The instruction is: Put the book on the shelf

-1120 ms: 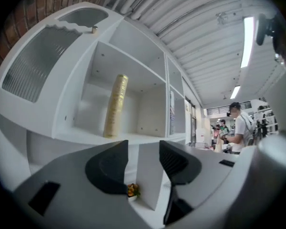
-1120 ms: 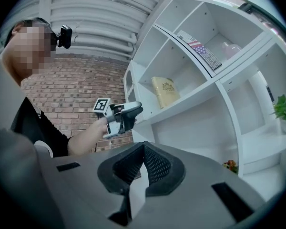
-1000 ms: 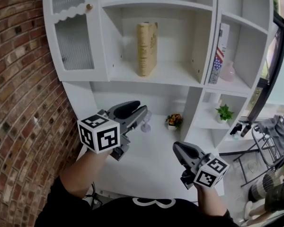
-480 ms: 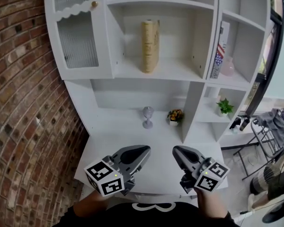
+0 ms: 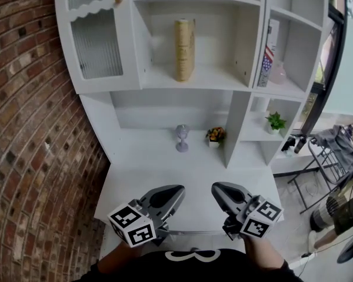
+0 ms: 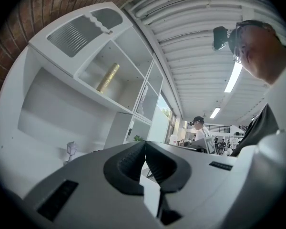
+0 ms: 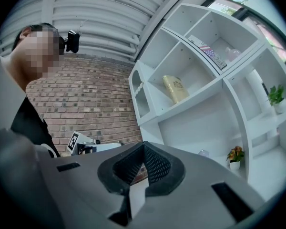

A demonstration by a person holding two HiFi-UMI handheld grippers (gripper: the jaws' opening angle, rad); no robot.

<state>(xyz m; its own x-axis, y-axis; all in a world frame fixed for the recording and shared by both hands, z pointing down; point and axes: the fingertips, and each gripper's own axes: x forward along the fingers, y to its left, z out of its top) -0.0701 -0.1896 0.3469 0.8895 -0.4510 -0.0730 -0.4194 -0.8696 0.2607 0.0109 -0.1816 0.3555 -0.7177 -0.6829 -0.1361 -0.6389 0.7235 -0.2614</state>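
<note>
A tan book stands upright in the middle compartment of the white shelf unit; it also shows as the book and the book in the two gripper views. My left gripper is low, near the front edge of the white desk surface, shut with nothing between its jaws. My right gripper is beside it at the same height, also shut and empty. Both are far below the book.
A clear stemmed glass and a small flower pot stand at the back of the desk. A flag-patterned book, a pink vase and a green plant fill the right compartments. A brick wall is at left.
My left gripper has dropped from near the shelf down to the desk's front edge and its jaws have come together. The right gripper has barely moved. The book stays on the shelf.
</note>
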